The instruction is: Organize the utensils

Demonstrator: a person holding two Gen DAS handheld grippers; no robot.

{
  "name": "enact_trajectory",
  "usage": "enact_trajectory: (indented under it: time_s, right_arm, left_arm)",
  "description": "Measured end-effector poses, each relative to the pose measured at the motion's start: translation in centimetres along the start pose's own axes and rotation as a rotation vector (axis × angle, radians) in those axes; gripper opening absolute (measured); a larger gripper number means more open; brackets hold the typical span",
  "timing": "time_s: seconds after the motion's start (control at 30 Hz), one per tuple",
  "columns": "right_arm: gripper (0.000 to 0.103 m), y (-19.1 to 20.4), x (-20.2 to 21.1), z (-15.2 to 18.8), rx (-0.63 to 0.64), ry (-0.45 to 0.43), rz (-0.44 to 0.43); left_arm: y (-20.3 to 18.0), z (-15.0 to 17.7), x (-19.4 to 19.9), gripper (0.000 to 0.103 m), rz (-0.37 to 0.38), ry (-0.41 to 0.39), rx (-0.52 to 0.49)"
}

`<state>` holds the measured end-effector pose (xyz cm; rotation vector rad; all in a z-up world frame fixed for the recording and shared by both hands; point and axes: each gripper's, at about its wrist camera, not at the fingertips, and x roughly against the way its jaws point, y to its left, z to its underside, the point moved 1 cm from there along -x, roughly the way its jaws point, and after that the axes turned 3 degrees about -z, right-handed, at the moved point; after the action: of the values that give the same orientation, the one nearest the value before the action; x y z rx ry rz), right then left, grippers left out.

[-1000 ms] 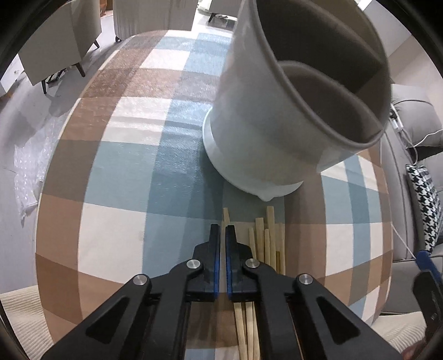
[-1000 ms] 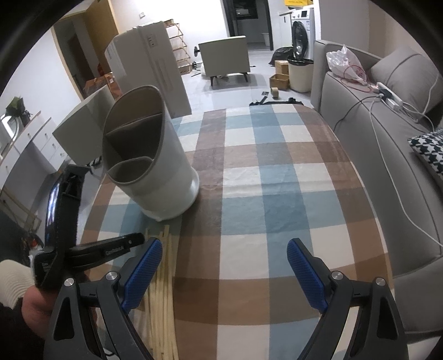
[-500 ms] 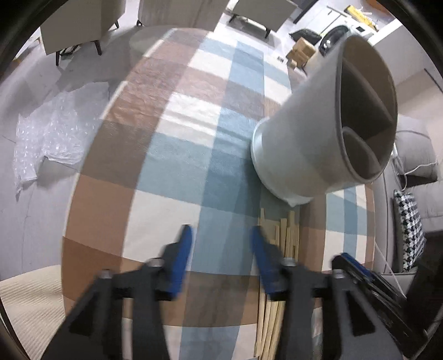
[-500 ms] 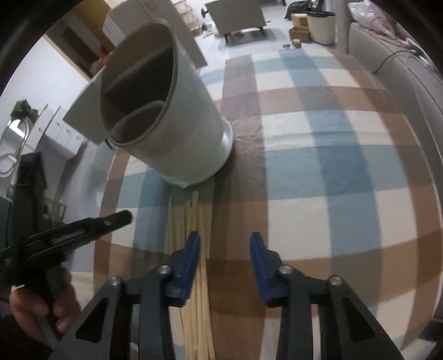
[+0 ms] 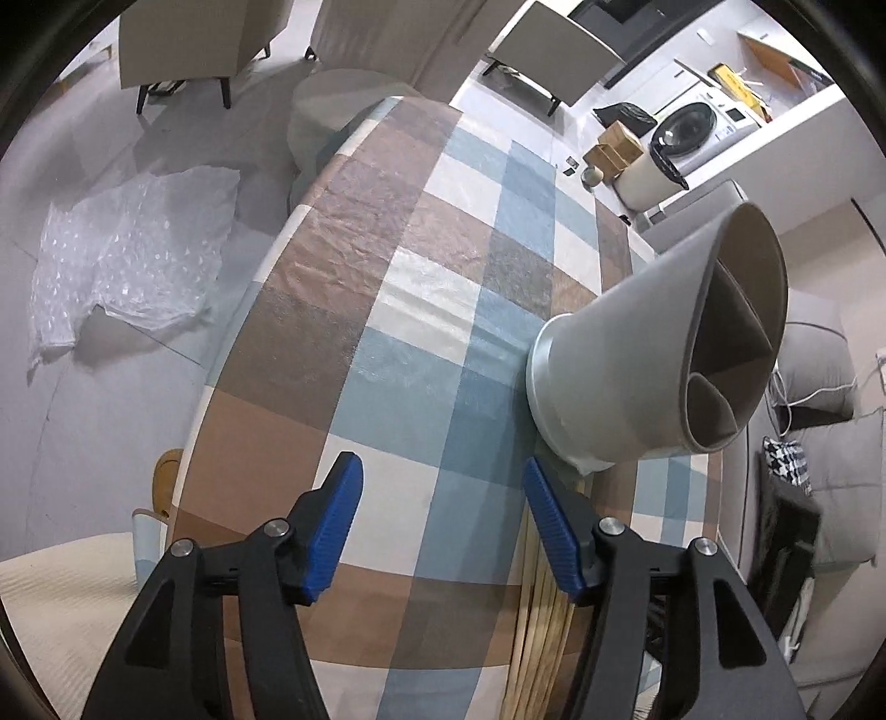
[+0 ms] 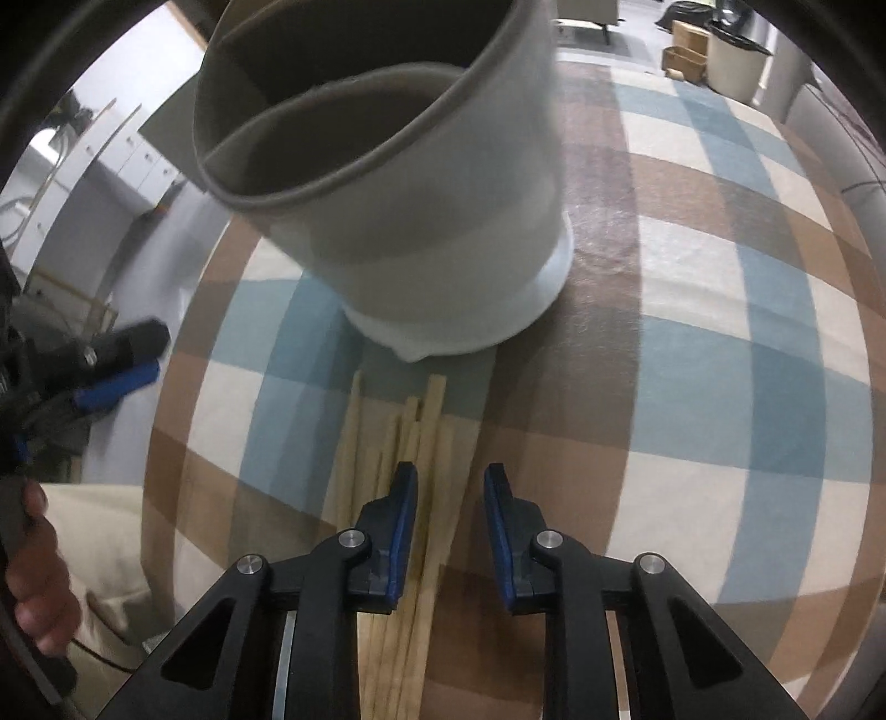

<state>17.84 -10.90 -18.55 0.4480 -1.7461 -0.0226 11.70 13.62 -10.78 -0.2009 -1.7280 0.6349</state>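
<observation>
A bundle of wooden chopsticks [image 6: 437, 421] lies flat on the plaid tablecloth [image 6: 720, 332], just in front of a grey divided utensil holder [image 6: 432, 221]. My right gripper [image 6: 451, 471] hangs low over the bundle's right side, jaws closing, with a stick or two between the pads and a gap still showing. My left gripper [image 5: 440, 465] is to the left of the chopsticks [image 5: 540, 615], jaws opening, nothing between them. The holder [image 5: 626, 376] stands to its upper right. The left gripper [image 6: 111, 365] also shows at the edge of the right wrist view, held by a hand [image 6: 33, 581].
Bubble wrap [image 5: 127, 249] lies on the floor left of the table. Chairs [image 5: 188, 44] stand beyond it. A grey sofa [image 5: 819, 443] with a checked cushion runs along the table's right side. The table's left edge [image 5: 243, 354] is close to my left gripper.
My left gripper has opened and shifted left, off the chopsticks. My right gripper has come down over the chopsticks and its jaws have narrowed a lot.
</observation>
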Motion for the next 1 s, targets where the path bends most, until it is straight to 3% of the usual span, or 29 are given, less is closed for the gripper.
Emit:
enact_trajectory:
  time_s: [0.17,0.2,0.47,0.63,1.0]
  right_arm:
    - [0.017,-0.1,-0.1,0.4,-0.016,-0.007,-0.025]
    - [0.008,-0.3,0.0,0.3,-0.03,-0.007,-0.043]
    - [0.008,-2.9,2.3,0.5,-0.146,-0.093,-0.113]
    - [0.008,-5.1,3.1,0.9,-0.203,-0.101,-0.168]
    - [0.009,-9.0,4.4,1.6,-0.315,-0.134,-0.089]
  left_arm:
    - [0.0,-1.7,-2.1,0.056,-0.025,0.008,0.024]
    - [0.1,-1.7,-2.4,0.056,-0.027,0.013,0.025]
    - [-0.8,-0.7,-3.8,0.056,-0.054,0.02,0.008]
    - [-2.2,0.0,-4.8,0.056,-0.084,0.031,-0.036]
    - [-3.5,0.4,-6.1,0.056,-0.147,0.042,-0.078]
